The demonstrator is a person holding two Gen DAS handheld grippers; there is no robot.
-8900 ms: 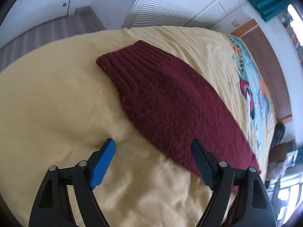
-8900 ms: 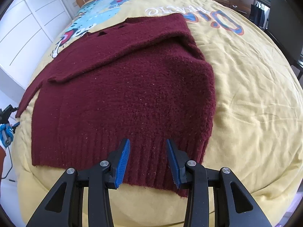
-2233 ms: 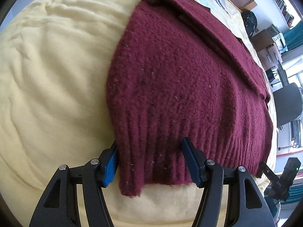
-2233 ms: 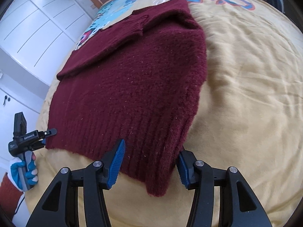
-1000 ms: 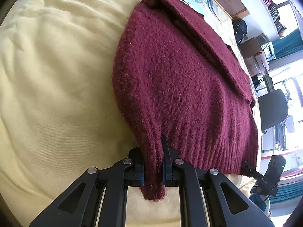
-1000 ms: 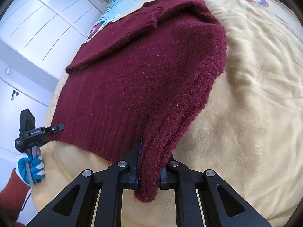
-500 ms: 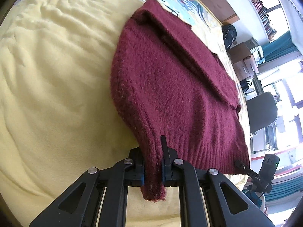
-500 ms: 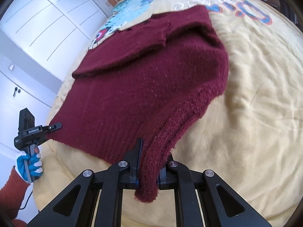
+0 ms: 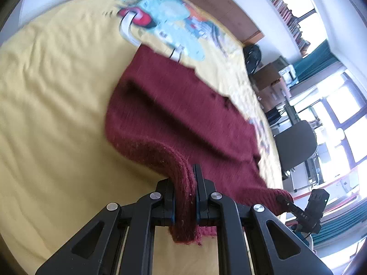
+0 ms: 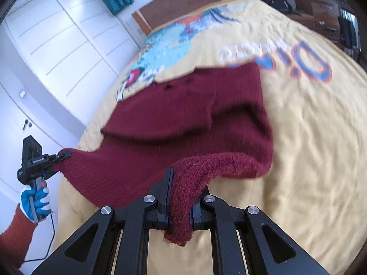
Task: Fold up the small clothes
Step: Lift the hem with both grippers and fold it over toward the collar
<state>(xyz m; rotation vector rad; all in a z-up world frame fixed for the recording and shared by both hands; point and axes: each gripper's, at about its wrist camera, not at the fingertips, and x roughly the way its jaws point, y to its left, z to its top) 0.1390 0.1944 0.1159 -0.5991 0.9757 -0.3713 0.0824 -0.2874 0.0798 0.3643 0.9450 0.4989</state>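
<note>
A dark red knitted sweater (image 9: pixel 174 105) lies on a yellow bed cover, its sleeves folded across the body; it also shows in the right wrist view (image 10: pixel 183 123). My left gripper (image 9: pixel 184 197) is shut on the left corner of the ribbed hem and holds it lifted. My right gripper (image 10: pixel 180 197) is shut on the right corner of the hem, also lifted. The hem hangs raised between the two grippers and is carried over the body toward the collar. Each gripper shows in the other's view, the right gripper (image 9: pixel 286 200) and the left gripper (image 10: pixel 63 154).
The yellow bed cover (image 10: pixel 309 137) has a blue cartoon print (image 10: pixel 167 43) near the headboard. White wardrobe doors (image 10: pixel 57 34) stand left of the bed. A dark office chair (image 9: pixel 296 142) and wooden drawers (image 9: pixel 273 80) stand on the other side.
Both grippers closed on the hem corners about a second ago. Since then they have lifted the hem and moved it forward over the sweater toward the collar.
</note>
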